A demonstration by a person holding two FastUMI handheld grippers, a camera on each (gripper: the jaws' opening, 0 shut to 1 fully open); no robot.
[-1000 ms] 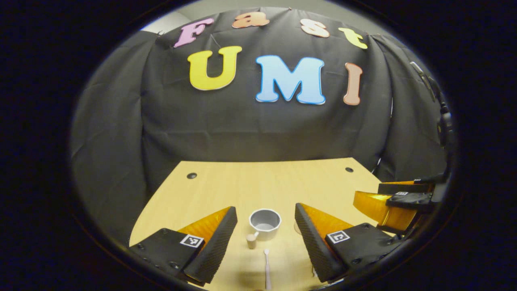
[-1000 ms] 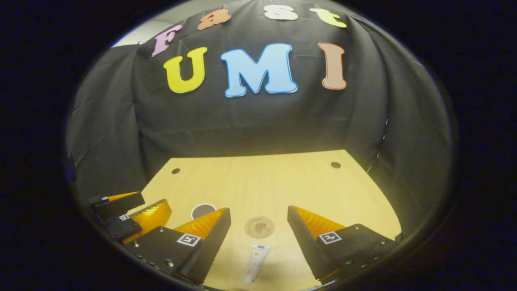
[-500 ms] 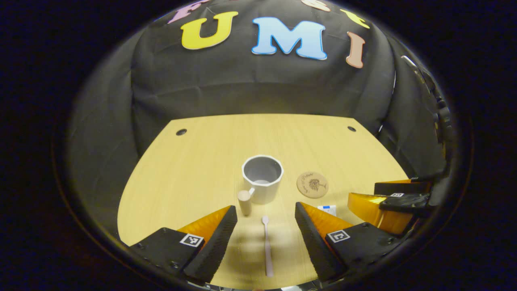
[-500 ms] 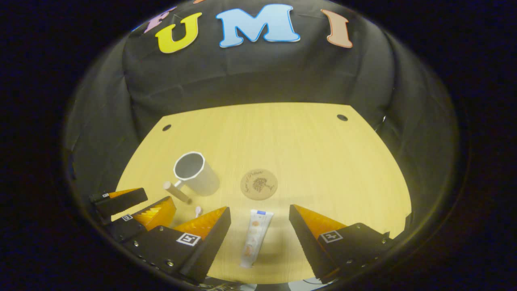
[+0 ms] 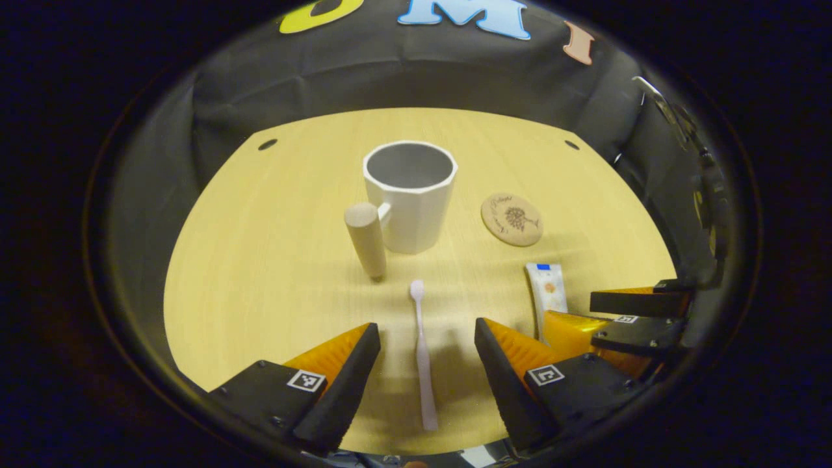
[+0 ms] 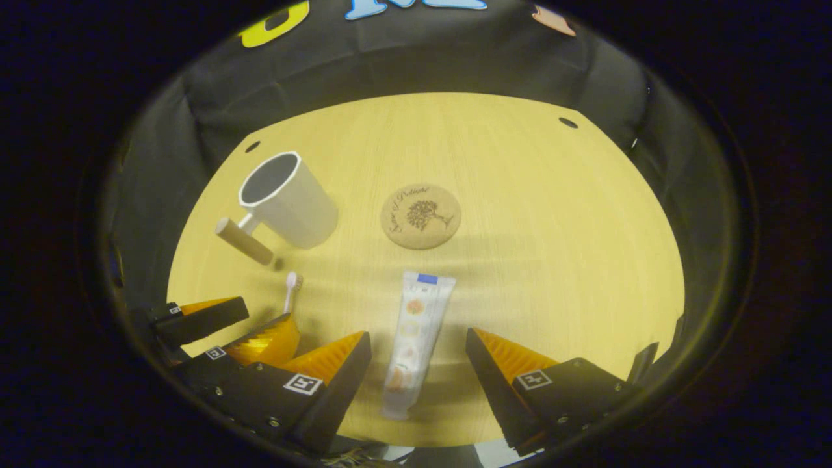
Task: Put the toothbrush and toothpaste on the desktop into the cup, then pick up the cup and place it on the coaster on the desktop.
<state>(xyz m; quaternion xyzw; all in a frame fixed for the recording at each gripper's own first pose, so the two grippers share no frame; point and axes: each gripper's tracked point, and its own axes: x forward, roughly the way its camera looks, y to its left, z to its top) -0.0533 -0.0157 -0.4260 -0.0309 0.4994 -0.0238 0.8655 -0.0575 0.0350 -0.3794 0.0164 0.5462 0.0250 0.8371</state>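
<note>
Okay, one bench [image 5: 260,260], light wood, rounded far edge, two small dark holes near its far corners. One white cup [image 5: 409,195] stands upright and empty around the middle of the bench, its wooden handle [image 5: 366,239] sticking out toward the near-left. One round cork coaster [image 5: 511,219] sits just beside the cup toward the right edge, not touching it. One toothpaste [image 6: 413,341] tube lies flat toward the near edge, cap end facing the coaster. One toothbrush [image 5: 421,351] lies flat near the near edge, head pointing at the cup. Two grippers: the left gripper [image 5: 426,383] has its jaws wide, holding nothing, the toothbrush on the bench between its fingers. The right gripper [image 6: 416,383] is likewise wide and empty, the toothpaste between its fingers.
</note>
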